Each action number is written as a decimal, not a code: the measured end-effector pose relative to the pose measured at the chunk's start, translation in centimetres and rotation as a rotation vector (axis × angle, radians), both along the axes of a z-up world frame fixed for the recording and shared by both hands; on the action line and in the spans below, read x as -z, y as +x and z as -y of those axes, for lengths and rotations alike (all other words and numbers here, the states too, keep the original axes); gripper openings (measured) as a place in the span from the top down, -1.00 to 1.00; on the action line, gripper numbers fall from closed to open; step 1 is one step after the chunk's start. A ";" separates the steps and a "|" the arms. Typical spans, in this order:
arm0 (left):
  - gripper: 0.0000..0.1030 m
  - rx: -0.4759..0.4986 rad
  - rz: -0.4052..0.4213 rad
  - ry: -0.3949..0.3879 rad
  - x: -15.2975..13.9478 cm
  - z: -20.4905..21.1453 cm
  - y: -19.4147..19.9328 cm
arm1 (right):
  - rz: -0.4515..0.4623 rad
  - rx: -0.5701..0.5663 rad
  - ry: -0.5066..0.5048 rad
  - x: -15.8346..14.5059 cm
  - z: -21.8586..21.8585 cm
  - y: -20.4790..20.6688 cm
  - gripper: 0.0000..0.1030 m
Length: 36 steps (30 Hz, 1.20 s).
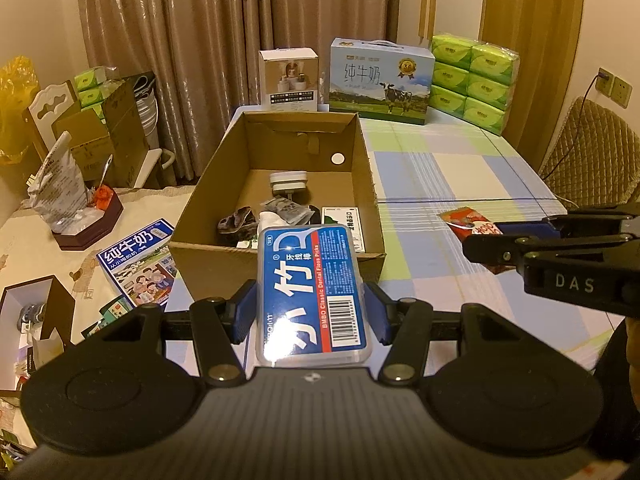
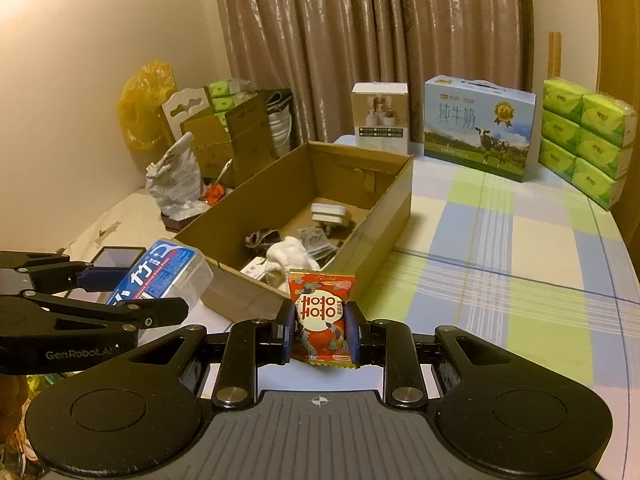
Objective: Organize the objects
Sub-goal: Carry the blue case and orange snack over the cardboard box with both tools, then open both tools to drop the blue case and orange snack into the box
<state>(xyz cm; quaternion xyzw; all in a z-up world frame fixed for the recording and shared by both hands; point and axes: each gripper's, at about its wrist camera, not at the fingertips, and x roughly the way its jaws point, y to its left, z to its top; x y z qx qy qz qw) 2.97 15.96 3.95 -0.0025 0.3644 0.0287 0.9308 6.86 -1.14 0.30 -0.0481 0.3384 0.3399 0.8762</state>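
Left wrist view: your left gripper (image 1: 312, 312) pinches the floss-pick case (image 1: 311, 292) across its short sides, so the case's long axis runs straight ahead along the fingers. Its far end overhangs the near wall of the cardboard box (image 1: 276, 258), which lies directly ahead on the checked tablecloth (image 1: 448, 168). At the right edge your right gripper (image 1: 480, 240) reaches in, pressed onto the red candy packet (image 1: 466, 222)

Right wrist view: your right gripper (image 2: 320, 330) is nearly closed, pinching the candy packet (image 2: 321, 316) upright between its pads. The box (image 2: 384, 216) opens ahead and slightly left, its near corner just beyond the packet. Your left gripper (image 2: 160, 292) and the case (image 2: 160, 276) sit at left, beside that same near wall — both loads appear about equally close to the box, with the case seemingly the nearer to dropping in
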 end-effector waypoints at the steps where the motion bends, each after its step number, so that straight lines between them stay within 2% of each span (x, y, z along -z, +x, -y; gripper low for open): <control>1: 0.00 0.000 -0.001 -0.001 0.0 -0.1 0.1 | -0.002 0.000 0.000 0.1 -0.1 0.1 0.55; 12: 0.00 0.008 0.014 0.004 -0.4 -2.8 2.7 | 0.005 0.010 0.017 -0.6 -2.5 2.9 0.55; 23: 0.00 0.038 0.001 0.039 -1.1 -6.5 9.8 | -0.011 0.020 0.053 -1.0 -6.8 9.1 0.55; 36: 0.00 0.072 -0.036 0.047 1.0 -7.8 15.7 | -0.058 0.033 0.074 0.5 -9.1 13.6 0.55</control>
